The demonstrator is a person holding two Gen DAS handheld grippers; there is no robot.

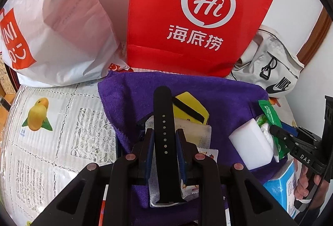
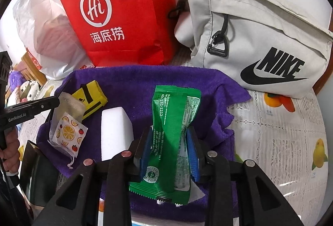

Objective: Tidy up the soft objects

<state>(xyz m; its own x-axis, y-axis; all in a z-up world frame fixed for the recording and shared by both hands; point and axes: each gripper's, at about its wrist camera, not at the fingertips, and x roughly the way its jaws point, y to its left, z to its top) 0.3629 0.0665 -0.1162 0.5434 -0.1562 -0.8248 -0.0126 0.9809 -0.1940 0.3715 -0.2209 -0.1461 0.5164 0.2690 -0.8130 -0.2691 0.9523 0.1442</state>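
Your left claw (image 1: 164, 138) is squeezed shut on a black strap (image 1: 164, 132). The strap's long side points straight ahead, toward the red bag (image 1: 193, 17) at the back of the table (image 1: 52, 142). Your right claw (image 2: 169, 142) is pinched on a green packet (image 2: 172, 132), and it points ahead too. Both hang over the purple towel (image 2: 129, 80). The red bag looks nearer your left claw; the gray bag (image 2: 260, 38) is nearer your right.
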